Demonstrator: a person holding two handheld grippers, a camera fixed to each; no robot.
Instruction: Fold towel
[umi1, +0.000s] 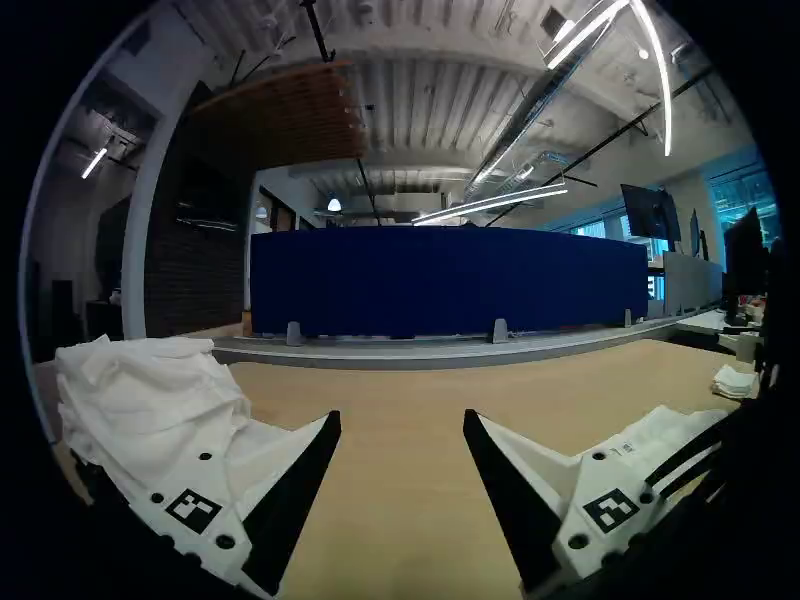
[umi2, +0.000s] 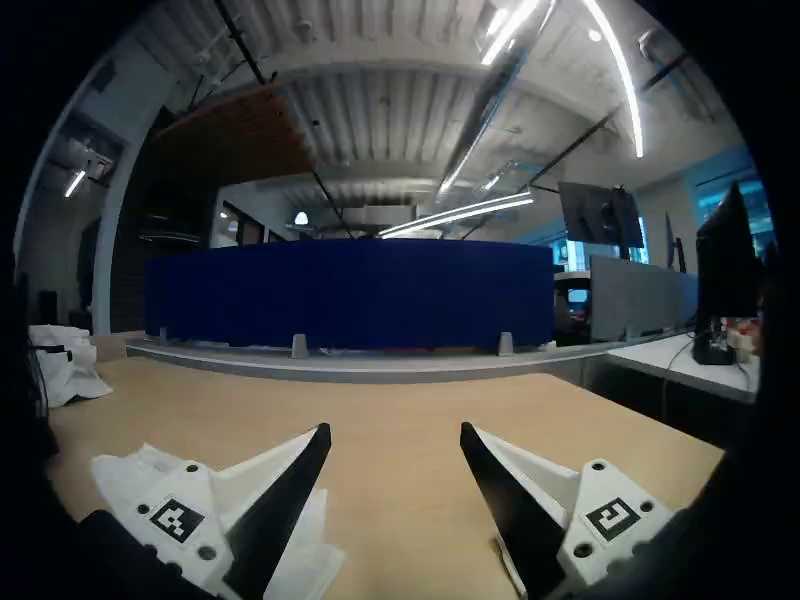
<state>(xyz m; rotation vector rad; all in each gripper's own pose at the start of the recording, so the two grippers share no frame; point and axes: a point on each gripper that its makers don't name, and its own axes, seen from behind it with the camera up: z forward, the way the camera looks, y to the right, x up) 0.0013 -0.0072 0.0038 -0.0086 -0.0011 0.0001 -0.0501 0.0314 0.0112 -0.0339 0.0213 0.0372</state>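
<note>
I am holding the left gripper (umi1: 400, 415) and right gripper (umi2: 395, 428) released above the counter (umi1: 400, 490), while the crumpled towel (umi1: 150, 400) is lying at the left gripper view's lower left, behind one finger.

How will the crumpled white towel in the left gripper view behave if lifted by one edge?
The towel lies in soft rumpled folds, so it will probably hang floppy rather than hold shape. It looks thin, so likely light. Pushed across the smooth table, it would probably bunch up, not roll.
</note>
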